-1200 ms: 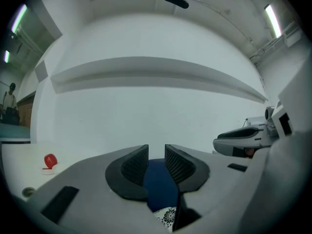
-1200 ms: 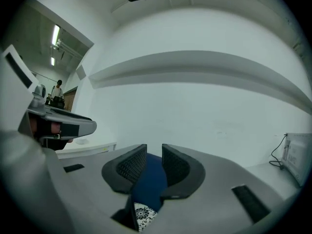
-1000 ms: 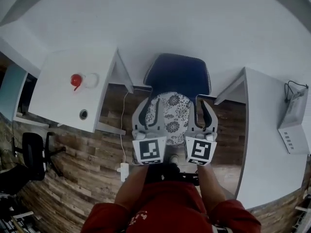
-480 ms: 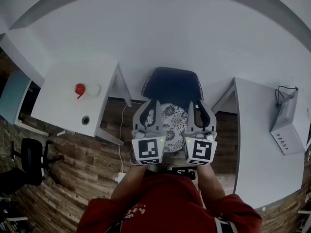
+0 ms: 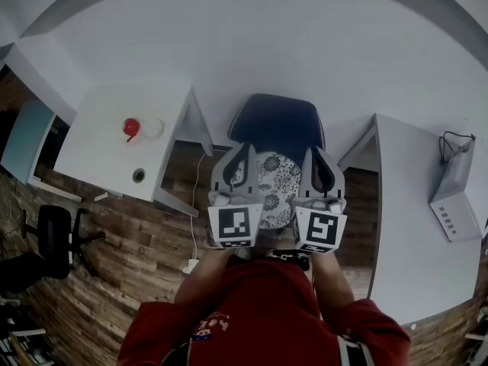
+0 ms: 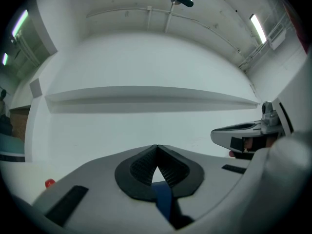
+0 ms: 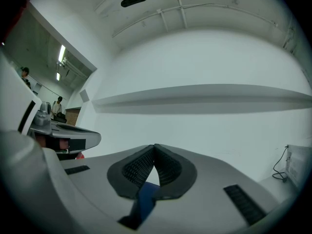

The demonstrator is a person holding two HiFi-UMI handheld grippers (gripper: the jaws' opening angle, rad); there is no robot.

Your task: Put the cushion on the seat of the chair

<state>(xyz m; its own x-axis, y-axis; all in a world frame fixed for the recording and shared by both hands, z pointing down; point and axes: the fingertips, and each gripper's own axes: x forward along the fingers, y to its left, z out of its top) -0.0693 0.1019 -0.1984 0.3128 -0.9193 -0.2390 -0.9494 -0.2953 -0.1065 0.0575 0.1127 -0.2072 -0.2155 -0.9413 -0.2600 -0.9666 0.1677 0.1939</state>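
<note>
top (image 5: 255, 311): red, with a small printed patch at the chest
left gripper (image 5: 247, 151): pale grey shell, black ribbed pads (image 6: 141, 168), dark slots along the body
right gripper (image 5: 316, 155): same grey-and-black build
marker cubes (image 5: 235, 226): white, black square patterns

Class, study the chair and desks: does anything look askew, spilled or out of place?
Nothing stands out. The cushion lies on the chair seat, partly hidden by the left gripper and right gripper, both shut and empty. No spill shows on the left desk or right desk.
</note>
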